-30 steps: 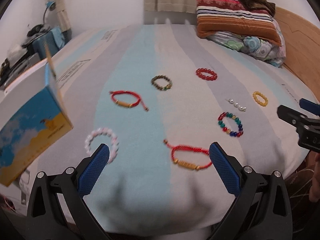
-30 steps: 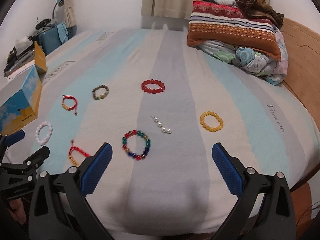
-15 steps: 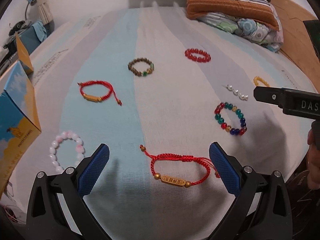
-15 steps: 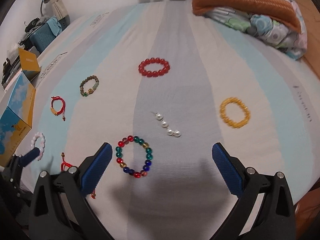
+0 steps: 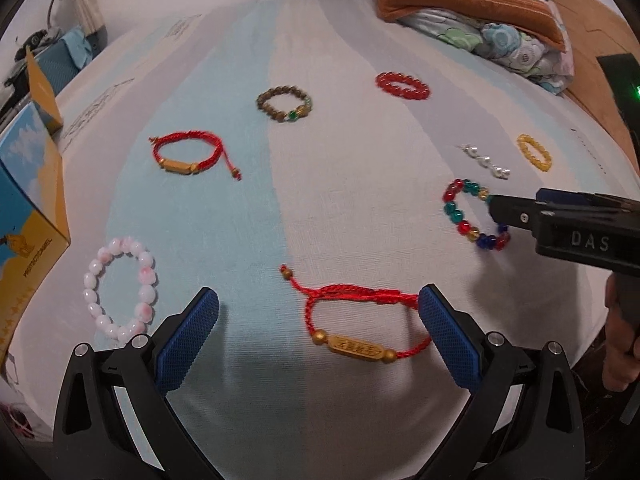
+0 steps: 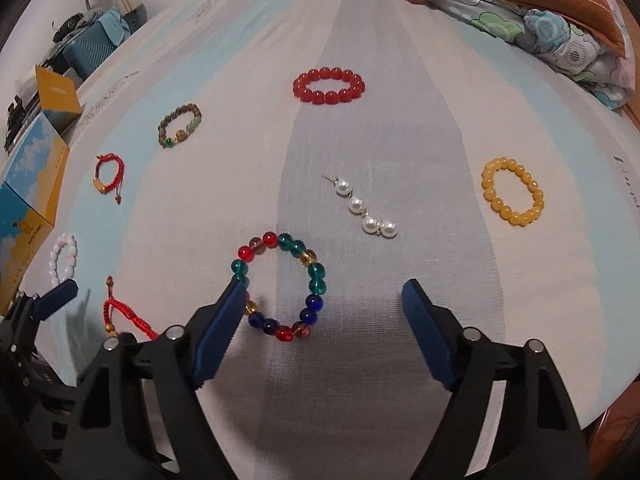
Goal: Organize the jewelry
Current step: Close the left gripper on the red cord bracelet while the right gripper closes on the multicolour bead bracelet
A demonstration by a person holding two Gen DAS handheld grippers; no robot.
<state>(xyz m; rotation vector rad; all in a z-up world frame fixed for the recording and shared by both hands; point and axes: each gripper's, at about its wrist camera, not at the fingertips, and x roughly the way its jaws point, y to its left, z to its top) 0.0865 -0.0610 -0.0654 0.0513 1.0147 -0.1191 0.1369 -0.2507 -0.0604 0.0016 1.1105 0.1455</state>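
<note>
Right gripper [image 6: 322, 300] jaws spread, just narrowed, nothing pinched: multicoloured bead bracelet [image 6: 280, 286] flat on the striped bedsheet [image 6: 380, 128] between them, left pad at its rim. Left gripper [image 5: 318, 312] jaws wide apart, empty, straddling the red cord bracelet [image 5: 356, 330] with the gold bar. Farther out: pearl strand [image 6: 366, 210], yellow bracelet [image 6: 513, 192], red bead bracelet [image 6: 329, 86], brown bracelet [image 6: 179, 126], pink-white bracelet [image 5: 119, 288], second red cord bracelet [image 5: 192, 154], blue-yellow box [image 5: 28, 216] at the left edge
</note>
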